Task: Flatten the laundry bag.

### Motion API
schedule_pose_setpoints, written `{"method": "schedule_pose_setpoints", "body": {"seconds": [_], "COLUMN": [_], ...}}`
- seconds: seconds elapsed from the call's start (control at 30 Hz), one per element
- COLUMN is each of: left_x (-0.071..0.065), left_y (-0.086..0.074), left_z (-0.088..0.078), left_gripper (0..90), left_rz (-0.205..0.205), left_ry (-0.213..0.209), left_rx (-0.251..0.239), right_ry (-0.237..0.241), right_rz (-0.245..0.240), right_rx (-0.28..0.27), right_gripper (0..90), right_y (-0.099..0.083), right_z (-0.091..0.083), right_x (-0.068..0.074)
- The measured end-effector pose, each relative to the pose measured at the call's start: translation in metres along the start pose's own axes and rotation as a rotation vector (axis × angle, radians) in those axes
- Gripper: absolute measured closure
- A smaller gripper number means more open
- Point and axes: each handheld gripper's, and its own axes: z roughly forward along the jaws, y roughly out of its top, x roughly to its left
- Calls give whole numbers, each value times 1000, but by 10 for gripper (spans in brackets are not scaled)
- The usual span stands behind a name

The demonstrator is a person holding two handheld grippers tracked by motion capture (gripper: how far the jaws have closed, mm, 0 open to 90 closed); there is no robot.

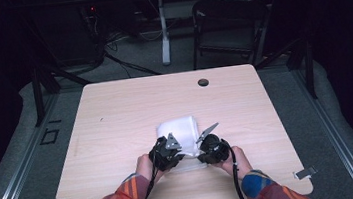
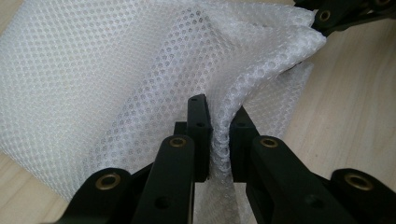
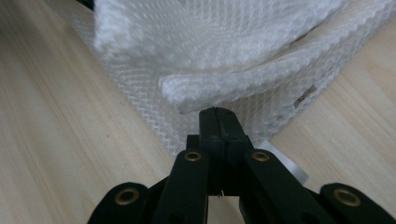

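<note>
A folded white mesh cloth lies on the wooden table, just ahead of both hands. My left gripper is at its near edge. In the left gripper view that gripper is shut on a raised fold of the mesh. My right gripper sits at the cloth's near right corner. Seen from the right gripper view, its jaws are pressed together at the edge of the mesh, with no cloth visible between them. A thick folded edge lies just beyond the tips.
A dark round grommet sits near the table's far edge. Beyond the table stand a black chair and a white desk leg. Bare wood surrounds the cloth on all sides.
</note>
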Motion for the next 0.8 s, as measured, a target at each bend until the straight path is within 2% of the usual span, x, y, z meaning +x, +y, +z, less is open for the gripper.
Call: {"method": "schedule_pose_setpoints", "body": {"seconds": [0.17, 0.2, 0.8], "left_x": [1, 1, 8], "left_y": [1, 1, 2], "left_z": [-2, -2, -16], "left_gripper": [835, 835, 832], "left_rz": [-4, -3, -27], "left_ry": [5, 8, 29], "left_rx": [1, 3, -31], "right_ry": [-10, -11, -25], "right_rz": [-8, -22, -31], "right_rx": [-9, 4, 5], "right_gripper": [900, 900, 900], "right_y": [-1, -1, 0], "right_z": [2, 1, 1], "right_x": [1, 1, 3]}}
